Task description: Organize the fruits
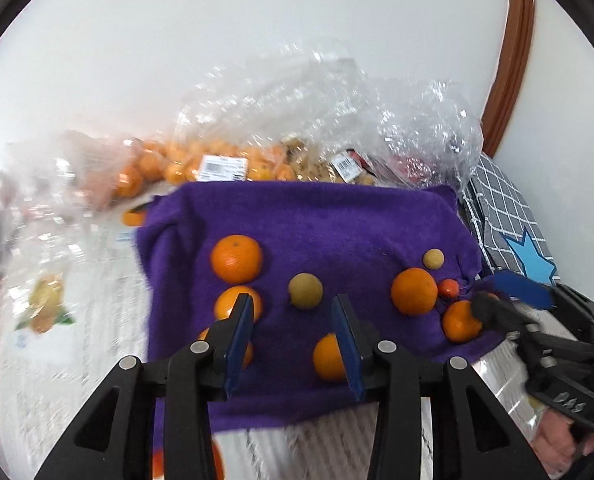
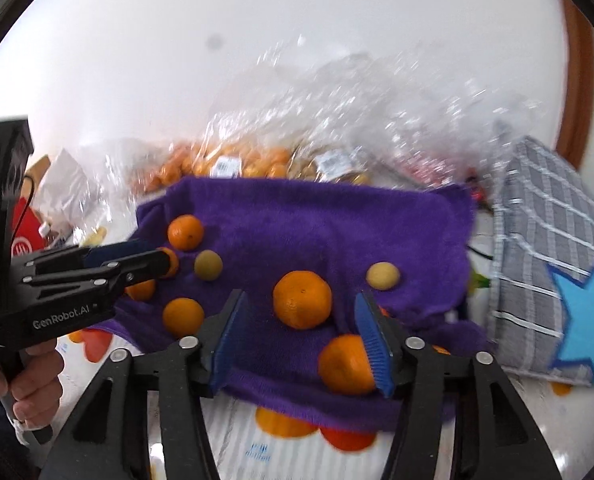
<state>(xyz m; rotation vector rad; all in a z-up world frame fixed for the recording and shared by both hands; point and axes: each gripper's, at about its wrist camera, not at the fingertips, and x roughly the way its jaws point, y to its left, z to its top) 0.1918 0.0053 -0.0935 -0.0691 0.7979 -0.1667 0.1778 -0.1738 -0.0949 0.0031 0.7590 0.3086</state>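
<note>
A purple towel (image 1: pixel 337 224) (image 2: pixel 317 220) lies on the table with several oranges and two small yellow-green fruits on it. In the left wrist view my left gripper (image 1: pixel 293 312) is open and empty just above the towel, with a yellow-green fruit (image 1: pixel 305 291) ahead between the fingers and an orange (image 1: pixel 329 356) by the right finger. In the right wrist view my right gripper (image 2: pixel 301 316) is open and empty, with a large orange (image 2: pixel 302 299) between the fingertips and another orange (image 2: pixel 345 364) at the right finger. The left gripper also shows at the towel's left (image 2: pixel 153 264).
Clear plastic bags of oranges (image 1: pixel 201 168) and other fruit (image 2: pixel 337 168) lie behind the towel. A grey checked cloth with a blue star (image 2: pixel 557 280) sits to the right. A printed sheet (image 1: pixel 57 320) covers the table on the left.
</note>
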